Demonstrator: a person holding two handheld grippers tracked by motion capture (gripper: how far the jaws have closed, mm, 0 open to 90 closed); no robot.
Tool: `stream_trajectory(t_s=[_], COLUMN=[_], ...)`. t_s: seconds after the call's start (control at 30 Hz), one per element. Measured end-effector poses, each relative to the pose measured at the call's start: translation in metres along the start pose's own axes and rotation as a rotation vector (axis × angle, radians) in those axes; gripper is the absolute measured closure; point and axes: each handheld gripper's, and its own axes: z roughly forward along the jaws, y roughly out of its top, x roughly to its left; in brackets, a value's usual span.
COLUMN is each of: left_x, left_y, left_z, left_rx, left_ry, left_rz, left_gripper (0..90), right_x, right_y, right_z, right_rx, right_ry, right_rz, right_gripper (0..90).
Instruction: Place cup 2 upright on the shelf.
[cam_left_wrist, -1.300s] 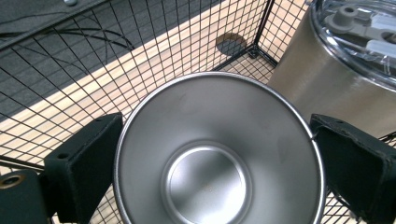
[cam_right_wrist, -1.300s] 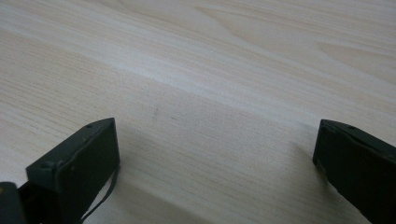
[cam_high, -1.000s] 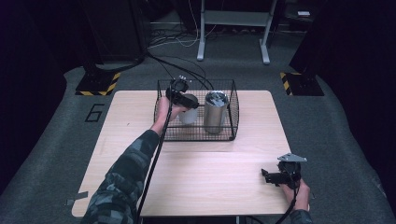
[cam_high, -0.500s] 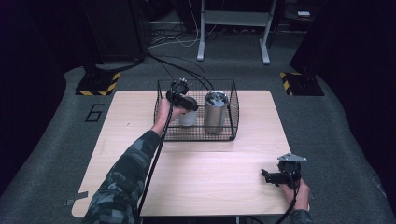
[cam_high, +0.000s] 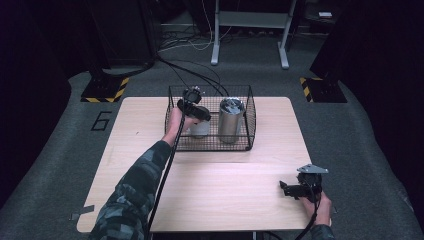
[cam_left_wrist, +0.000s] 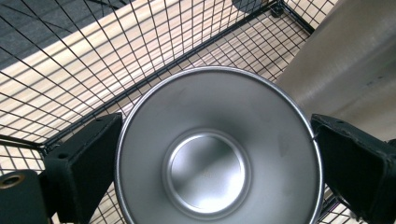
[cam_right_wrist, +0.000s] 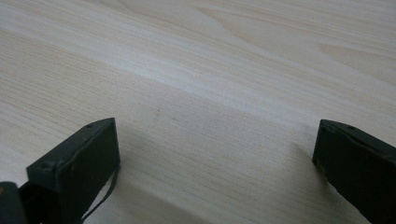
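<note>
We see a black wire basket (cam_high: 249, 120) standing at the far edge of the bench (cam_high: 235, 200), about midway along it. Two metal vessels stand upright inside. A short steel cup (cam_left_wrist: 217, 149) sits in the basket's left half, and a taller steel tumbler (cam_high: 230, 120) stands just beside it on the right, near the middle.

Our left gripper (cam_high: 194, 111) reaches down into the basket from above, and in the left gripper view its jaws lie against opposite sides of the cup's rim, pinching it. The cup is empty; we look straight down to its bright bottom. The tumbler's wall rises close by the right-hand jaw, so room on that side is tight. The basket's left wall is near on the other side.

Our right gripper (cam_high: 300, 189) rests low over the bench close to the near right corner, its jaws spread wide with bare wood between them. The whole near half of the bench lies open between the basket and the near edge.
</note>
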Motion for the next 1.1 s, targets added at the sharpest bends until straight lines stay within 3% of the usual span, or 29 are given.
stream_trajectory(t_s=[0.6, 0.7, 0.87, 0.97, 1.1], left_x=[-0.005, -0.005, -0.006, -0.008, -0.012], left_y=[-0.005, -0.004, -0.004, -0.003, -0.002], left_z=[-0.001, -0.006, -0.015, -0.028, -0.043], left_rx=[0.019, -0.005, -0.027, -0.079, -0.112], left_ry=[0.011, -0.004, -0.005, -0.021, -0.035], left_rz=[-0.003, -0.012, -0.011, -0.009, 0.005], left_gripper=[5.4, 0.1, 0.1, 0.1, 0.1], right_x=[0.000, 0.000, 0.000, 0.000, 0.000], right_y=[0.000, 0.000, 0.000, 0.000, 0.000], right_z=[0.000, 0.000, 0.000, 0.000, 0.000], right_rx=[0.000, 0.001, 0.002, 0.002, 0.001], right_ry=[0.000, 0.001, 0.002, 0.002, 0.002], right_rz=[-0.002, 0.003, 0.003, 0.003, 0.002], right_gripper=[0.0, 0.0, 0.0, 0.0, 0.0])
